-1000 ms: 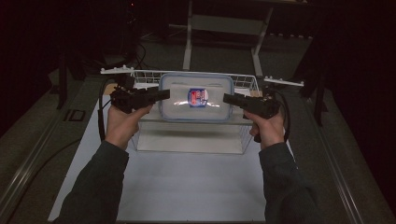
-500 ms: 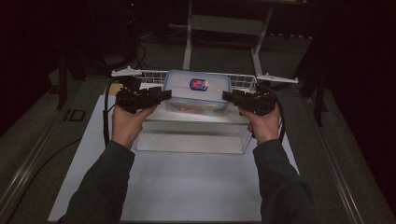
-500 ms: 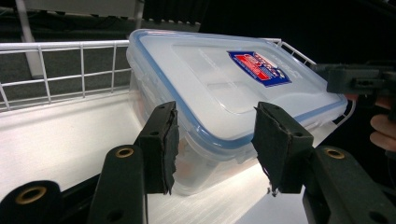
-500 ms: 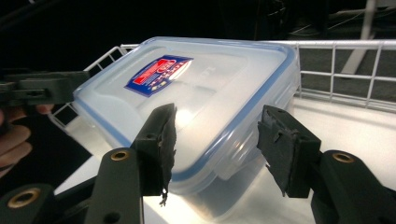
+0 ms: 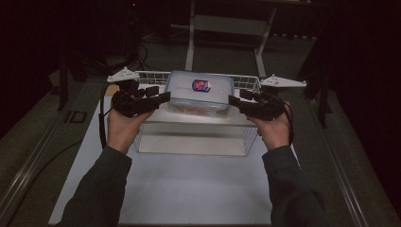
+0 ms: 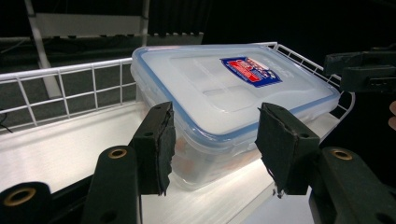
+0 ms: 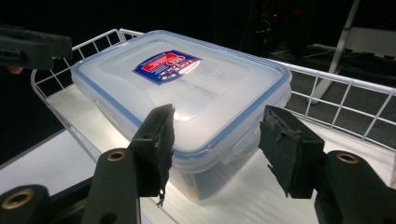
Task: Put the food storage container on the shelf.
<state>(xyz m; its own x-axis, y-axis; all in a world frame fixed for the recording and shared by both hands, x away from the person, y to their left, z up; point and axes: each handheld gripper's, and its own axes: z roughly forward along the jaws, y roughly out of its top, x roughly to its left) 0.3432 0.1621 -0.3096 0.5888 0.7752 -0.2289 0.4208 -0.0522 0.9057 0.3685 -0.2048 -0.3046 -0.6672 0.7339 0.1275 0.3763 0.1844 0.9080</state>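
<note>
High view has the plastic food box sitting in the white wire basket at the far end of the table, with your left gripper and right gripper at its two ends. Both sets of jaws have just been opening. Each gripper view shows a corner of the box between the pads, which stand clear of it, so you're not gripping.

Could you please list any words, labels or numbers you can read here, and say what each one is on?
"ID": marking on the grey table surface, left of the white mat.
Blue-and-red sticker on the food container's lid: its lettering is too blurred to read.
Nothing else legible.
</note>
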